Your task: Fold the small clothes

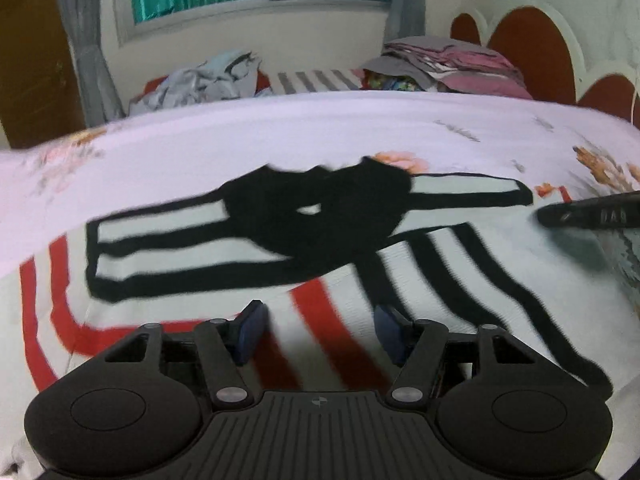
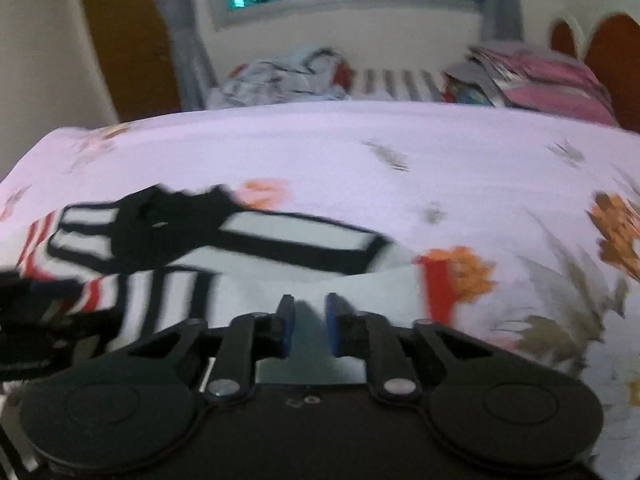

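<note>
Left wrist view, left tongs (image 1: 318, 334) parted, empty, over striped garment (image 1: 280, 236); right tongs (image 2: 310, 326) narrow, empty

Bed (image 1: 280, 128) under pale floral sheet, bearing white garment (image 1: 248, 240) with black and red stripes spread flat just ahead of the fingertips, clothes heaps (image 1: 208, 76) far beyond.

garment (image 1: 256, 240): 1 | grippers: 2 (left gripper (image 1: 320, 332), right gripper (image 2: 310, 322)) | clothes piles: 2
</note>
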The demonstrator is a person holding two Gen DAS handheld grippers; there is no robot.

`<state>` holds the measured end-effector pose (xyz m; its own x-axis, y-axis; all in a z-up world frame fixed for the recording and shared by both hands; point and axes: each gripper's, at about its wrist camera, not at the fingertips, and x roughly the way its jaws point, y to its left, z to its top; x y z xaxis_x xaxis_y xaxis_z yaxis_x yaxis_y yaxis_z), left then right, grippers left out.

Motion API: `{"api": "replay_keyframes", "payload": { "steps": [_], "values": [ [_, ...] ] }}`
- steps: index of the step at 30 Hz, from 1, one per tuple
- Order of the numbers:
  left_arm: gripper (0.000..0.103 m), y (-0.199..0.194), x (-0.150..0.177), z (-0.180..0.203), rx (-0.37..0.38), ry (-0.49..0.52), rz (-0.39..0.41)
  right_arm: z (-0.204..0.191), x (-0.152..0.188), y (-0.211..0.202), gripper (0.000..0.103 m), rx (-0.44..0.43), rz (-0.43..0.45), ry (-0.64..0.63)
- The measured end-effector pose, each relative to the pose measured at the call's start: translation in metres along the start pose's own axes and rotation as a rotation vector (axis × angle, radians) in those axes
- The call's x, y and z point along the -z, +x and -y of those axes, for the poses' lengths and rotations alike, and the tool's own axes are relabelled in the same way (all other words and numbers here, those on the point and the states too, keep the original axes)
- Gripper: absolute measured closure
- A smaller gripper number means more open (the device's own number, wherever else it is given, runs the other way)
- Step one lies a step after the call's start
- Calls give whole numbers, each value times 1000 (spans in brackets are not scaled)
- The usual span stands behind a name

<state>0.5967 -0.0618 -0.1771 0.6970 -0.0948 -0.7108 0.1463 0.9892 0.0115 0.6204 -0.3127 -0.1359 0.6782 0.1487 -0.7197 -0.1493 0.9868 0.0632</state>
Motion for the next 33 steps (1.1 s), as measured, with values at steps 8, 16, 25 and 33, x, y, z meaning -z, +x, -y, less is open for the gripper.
{"api": "replay_keyframes", "payload": {
  "steps": [8,16,25,33],
  "values": [
    [42,2,1,-9,-15,0,-3,34,-7,13,103,43,-32,75],
    [42,-32,5,3,16,45,25,13,12,-31,87,-34,-56,63],
    [42,-49,29,-1,-19,21,29,-16,66,-86,84,14,-30,18],
    [42,-66,44,-26,-74,20,78,-35,85,-104,84,19,-14,44]
  ]
}}
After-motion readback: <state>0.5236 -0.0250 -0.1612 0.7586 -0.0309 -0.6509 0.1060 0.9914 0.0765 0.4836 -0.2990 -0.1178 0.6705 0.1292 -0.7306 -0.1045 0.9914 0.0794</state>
